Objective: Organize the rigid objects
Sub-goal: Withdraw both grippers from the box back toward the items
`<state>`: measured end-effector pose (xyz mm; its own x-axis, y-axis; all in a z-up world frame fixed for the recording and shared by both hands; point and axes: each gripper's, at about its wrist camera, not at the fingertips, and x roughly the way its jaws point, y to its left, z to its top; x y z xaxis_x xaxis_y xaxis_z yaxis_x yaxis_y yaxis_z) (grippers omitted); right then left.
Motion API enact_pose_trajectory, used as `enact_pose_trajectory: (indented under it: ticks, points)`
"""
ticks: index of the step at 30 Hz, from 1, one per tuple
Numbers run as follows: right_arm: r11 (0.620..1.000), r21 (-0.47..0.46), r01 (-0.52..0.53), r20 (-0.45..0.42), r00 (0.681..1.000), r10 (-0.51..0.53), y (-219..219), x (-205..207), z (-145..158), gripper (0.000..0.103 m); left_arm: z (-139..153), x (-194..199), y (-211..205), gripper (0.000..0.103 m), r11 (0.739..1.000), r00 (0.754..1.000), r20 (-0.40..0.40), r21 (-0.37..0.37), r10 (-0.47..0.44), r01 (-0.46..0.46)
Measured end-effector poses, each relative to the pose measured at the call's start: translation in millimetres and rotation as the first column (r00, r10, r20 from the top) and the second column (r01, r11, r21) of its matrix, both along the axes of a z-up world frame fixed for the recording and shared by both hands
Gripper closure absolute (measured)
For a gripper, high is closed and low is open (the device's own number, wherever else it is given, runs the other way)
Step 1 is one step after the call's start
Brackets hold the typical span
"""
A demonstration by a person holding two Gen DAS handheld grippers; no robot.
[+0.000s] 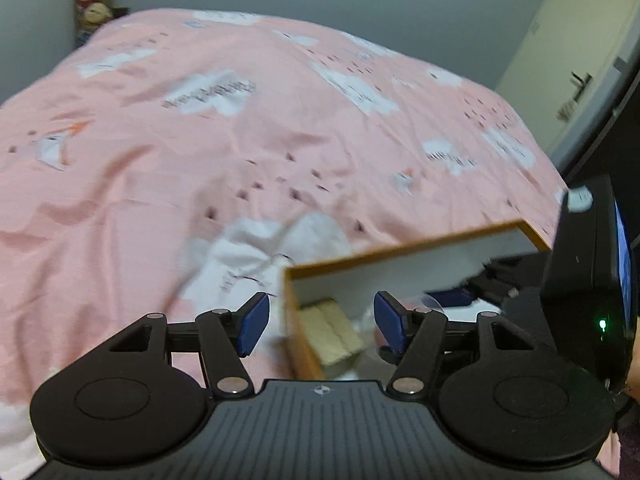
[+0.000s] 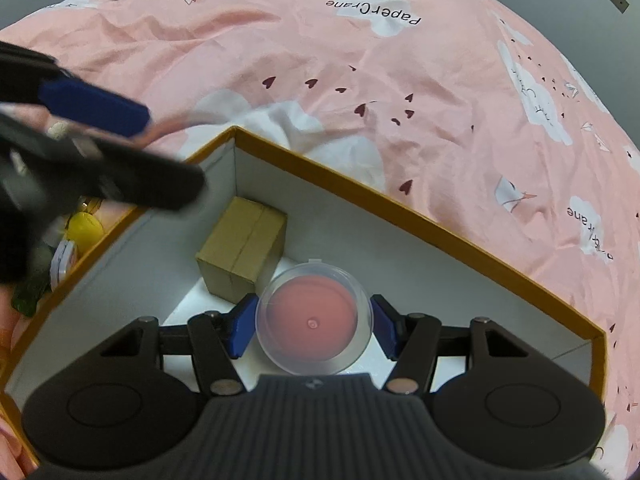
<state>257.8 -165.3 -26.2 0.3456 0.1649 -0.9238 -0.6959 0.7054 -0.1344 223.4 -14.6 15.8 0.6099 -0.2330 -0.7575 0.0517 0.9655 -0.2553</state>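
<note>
The left tongs [image 1: 321, 326] stand open with nothing between the pads, above the box's left wall. The right tongs [image 2: 313, 326] clasp a clear round tub [image 2: 314, 318] across its widest part, one blue pad on each side, holding it over the box floor.

The tub looks light, thin-walled and smooth, likely to flex or slip if squeezed hard; gripping across the rim, as now, seems the firmest hold. Its inside shows pink; whether that is a lid or contents I cannot tell.

To the left, outside the box on the bed [image 2: 460, 92], lie a yellow piece [image 2: 84, 232] and other small items. The box [image 2: 400, 204], orange-edged and white inside, holds a carton [image 2: 244, 248] in its far corner, just beside the tub.
</note>
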Motion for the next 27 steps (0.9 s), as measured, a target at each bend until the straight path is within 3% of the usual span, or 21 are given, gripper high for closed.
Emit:
enact_pose_trajectory:
  ticks: [3, 9, 17, 21, 27]
  points:
    - [1.000, -0.005, -0.012, 0.003, 1.000, 0.012, 9, 1, -2, 0.043, -1, 1, 13, 0.032, 0.999, 0.999, 0.003, 0.025, 0.032, -0.032]
    - [1.000, -0.011, -0.024, -0.018, 1.000, 0.024, 20, 10, -10, 0.043, -10, -2, 31, 0.033, 0.998, 0.998, -0.035, -0.038, 0.055, -0.057]
    - [0.999, 0.032, 0.043, -0.058, 0.997, -0.041, 19, 27, -13, 0.040, -20, -5, 26, 0.034, 0.999, 0.997, -0.063, -0.040, 0.034, -0.036]
    - [0.999, 0.025, 0.045, -0.047, 0.998, -0.044, 18, 23, -14, 0.032, -22, -6, 24, 0.034, 0.999, 0.997, -0.069, -0.038, 0.029, -0.032]
    - [0.998, 0.031, 0.055, -0.034, 0.998, -0.054, 13, 18, -7, 0.032, -22, -9, 22, 0.034, 0.999, 0.997, -0.071, -0.032, 0.024, -0.026]
